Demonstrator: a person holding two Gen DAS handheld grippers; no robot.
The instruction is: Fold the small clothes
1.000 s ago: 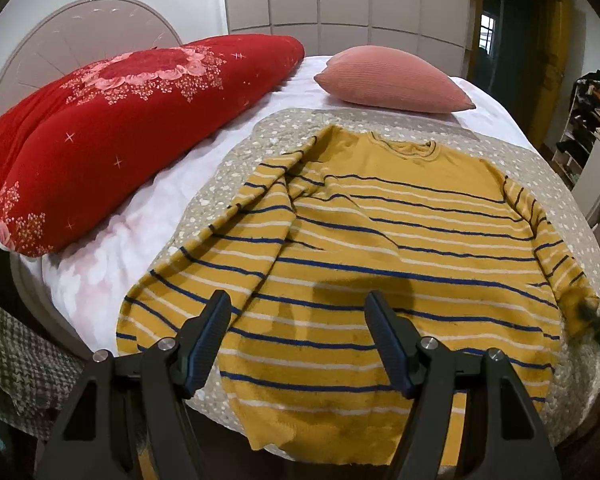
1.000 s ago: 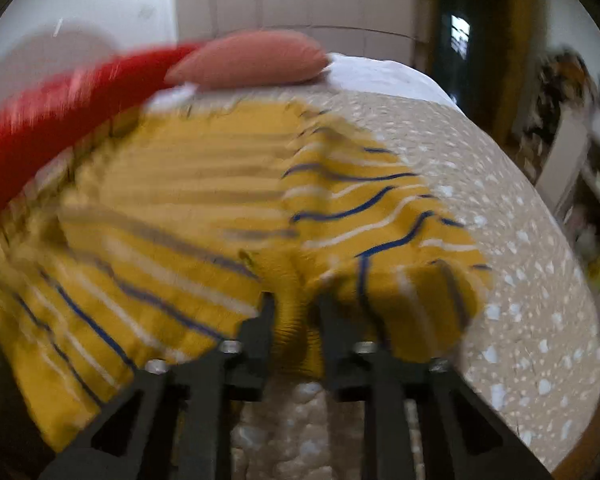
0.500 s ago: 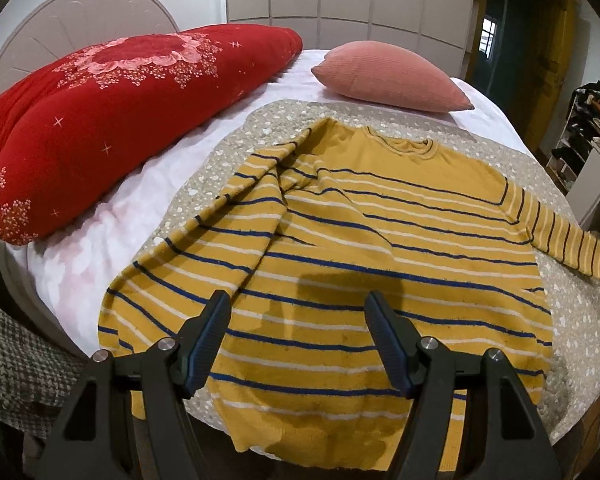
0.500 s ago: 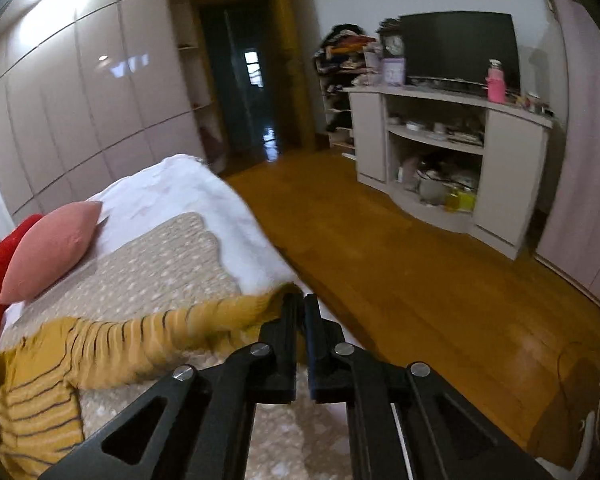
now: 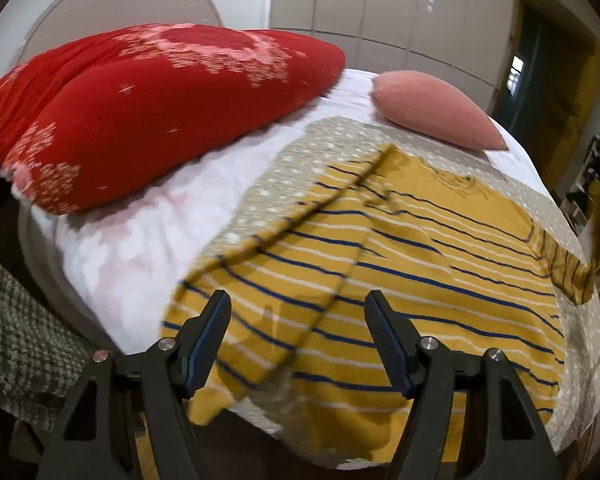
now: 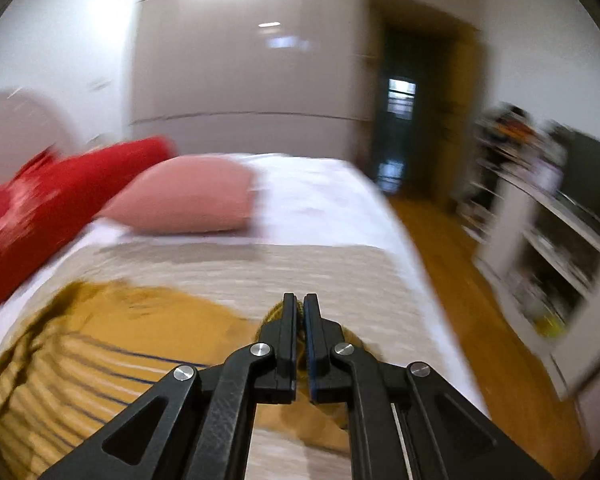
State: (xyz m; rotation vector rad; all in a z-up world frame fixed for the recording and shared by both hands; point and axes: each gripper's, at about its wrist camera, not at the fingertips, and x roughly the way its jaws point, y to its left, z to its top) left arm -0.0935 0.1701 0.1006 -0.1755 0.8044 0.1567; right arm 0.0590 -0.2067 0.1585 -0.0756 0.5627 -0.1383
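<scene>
- The yellow striped sweater (image 5: 400, 280) lies front up on the speckled blanket (image 5: 300, 148) spread over the bed (image 5: 148, 232), its hem hanging off the near edge; one sleeve is folded in across the body, the other sleeve (image 5: 568, 276) is stretched off to the right side
- Risk, as I judge it: the right claw (image 6: 299, 308) grips only a small pinch of yellow knit at the sleeve end; a quick swing could tug the cuff free, or drag the whole body askew and ruck the side already folded
- The hem overhangs the bed edge; a strong pull might slide the garment further off
- Both views are smeared, so exact fold lines are hard to judge
- Right claw: jaws pressed nearly together, with a bit of sleeve fabric caught between them
- Left claw (image 5: 298, 312): jaws held apart, roughly mid-width, hovering over the lower hem near the folded sleeve; it holds nothing, and contact with the cloth cannot be told
</scene>
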